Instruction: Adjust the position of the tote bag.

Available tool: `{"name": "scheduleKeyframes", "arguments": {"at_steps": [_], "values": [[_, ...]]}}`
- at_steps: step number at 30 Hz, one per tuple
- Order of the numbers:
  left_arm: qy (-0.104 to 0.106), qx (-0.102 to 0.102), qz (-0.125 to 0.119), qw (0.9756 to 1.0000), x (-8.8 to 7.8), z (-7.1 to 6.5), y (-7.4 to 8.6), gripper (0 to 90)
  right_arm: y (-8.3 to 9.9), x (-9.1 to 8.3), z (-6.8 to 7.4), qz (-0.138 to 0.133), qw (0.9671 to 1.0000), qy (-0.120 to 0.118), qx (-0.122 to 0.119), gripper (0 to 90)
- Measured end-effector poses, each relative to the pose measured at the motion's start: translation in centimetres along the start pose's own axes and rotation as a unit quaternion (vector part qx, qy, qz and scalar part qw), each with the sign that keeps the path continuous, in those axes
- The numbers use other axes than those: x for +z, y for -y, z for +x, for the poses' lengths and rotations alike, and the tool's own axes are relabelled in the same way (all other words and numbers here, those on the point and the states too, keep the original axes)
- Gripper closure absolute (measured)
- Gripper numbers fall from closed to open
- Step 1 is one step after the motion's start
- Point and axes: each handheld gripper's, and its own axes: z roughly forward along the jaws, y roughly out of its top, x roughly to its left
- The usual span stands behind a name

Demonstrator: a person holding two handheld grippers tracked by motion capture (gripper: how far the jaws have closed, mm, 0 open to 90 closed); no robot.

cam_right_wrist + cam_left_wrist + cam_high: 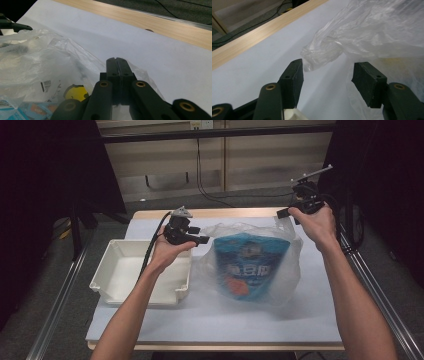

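Note:
A clear plastic bag (296, 254) lies on the white table (225, 320) with a blue snack packet (247, 265) inside it. My right gripper (284, 213) is at the bag's far right corner, its jaws pressed together (117, 62) on the thin plastic, which it holds lifted. At the bag's left side my left gripper (204, 239) stands open. In the left gripper view a twisted loop of the bag (319, 53) hangs just ahead of the open jaws (327, 75), close to the left pad and not pinched. The packet's printed side (30, 110) shows through the plastic.
A white plastic tray (120, 270) sits at the table's left, under my left forearm. The table's wooden far edge (225, 213) runs behind the bag. A metal rail (370, 280) lines the right side.

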Motion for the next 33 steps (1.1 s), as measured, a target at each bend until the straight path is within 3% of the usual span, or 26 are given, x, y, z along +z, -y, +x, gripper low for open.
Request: {"name": "scheduleKeyframes", "arguments": {"at_steps": [2,6,8,15,18,25,33], "values": [[-0.010,-0.004,0.010,0.9999,0.6,0.1,0.0,41.8,0.0,0.0,-0.1,0.000,1.0000,0.002,0.001,90.0],[-0.008,-0.005,0.007,0.9999,1.5,0.3,-0.2,42.2,0.0,0.1,-0.1,0.000,1.0000,-0.004,0.002,90.0],[-0.015,-0.001,0.011,0.9998,1.8,0.2,-0.4,46.4,0.0,0.1,-0.1,0.000,1.0000,-0.004,0.001,90.0],[-0.004,0.025,0.000,0.9997,1.6,-0.5,-1.0,86.6,0.1,-0.1,-0.1,-0.005,1.0000,-0.005,0.000,90.0],[-0.004,0.027,-0.011,0.9996,0.9,-0.8,-1.3,90.0,0.2,-0.4,-0.1,-0.011,0.9999,-0.008,0.001,90.0],[-0.033,0.034,-0.036,0.9982,-2.0,-0.8,-2.5,90.0,0.5,-1.7,0.0,-0.042,0.9991,-0.008,0.001,90.0],[-0.063,0.050,-0.080,0.9936,-6.1,-1.1,-4.9,90.0,0.7,-4.1,0.0,-0.104,0.9944,-0.017,0.002,90.0]]}}
